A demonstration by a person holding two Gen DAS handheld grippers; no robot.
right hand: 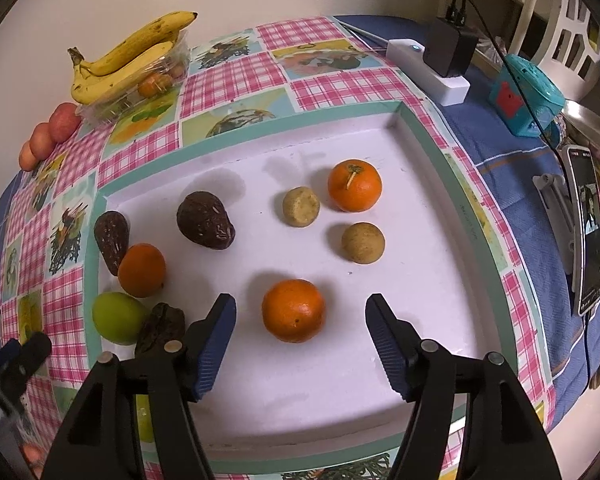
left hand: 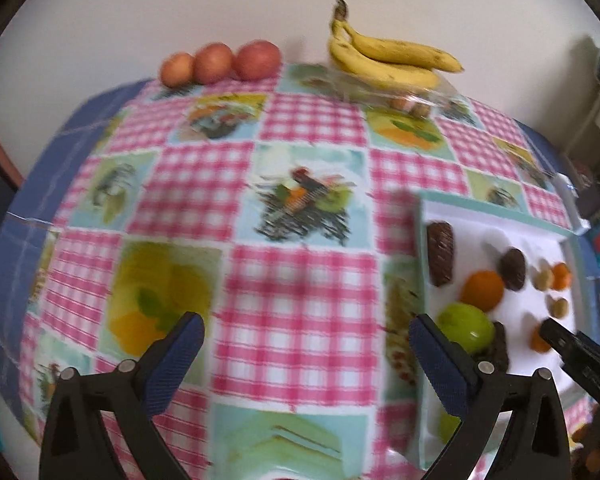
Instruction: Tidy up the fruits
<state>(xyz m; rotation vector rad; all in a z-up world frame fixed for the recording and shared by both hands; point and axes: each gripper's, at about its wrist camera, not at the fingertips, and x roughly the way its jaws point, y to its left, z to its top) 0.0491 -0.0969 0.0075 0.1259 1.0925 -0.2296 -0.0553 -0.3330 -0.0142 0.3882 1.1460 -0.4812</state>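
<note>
Your left gripper (left hand: 306, 338) has its jaws spread wide over the bare checked cloth (left hand: 296, 304), nothing between them. Your right gripper (right hand: 300, 322) has its jaws spread too, with an orange (right hand: 293, 310) lying between the pads on the tray (right hand: 416, 280), touching neither.

In the right wrist view, a second orange (right hand: 354, 185) sits upper centre, with two tan balls (right hand: 301, 206) (right hand: 363, 242) just below it. A dark fruit (right hand: 205, 220) lies centre left. At the tray's left edge you have another dark fruit (right hand: 111, 236), a third orange (right hand: 141, 270), a green fruit (right hand: 118, 317) and a third dark fruit (right hand: 160, 330) bunched together.

Bananas (right hand: 128, 56) rest on a clear box (right hand: 140, 96) at upper left, apples (right hand: 48, 134) beside them.
</note>
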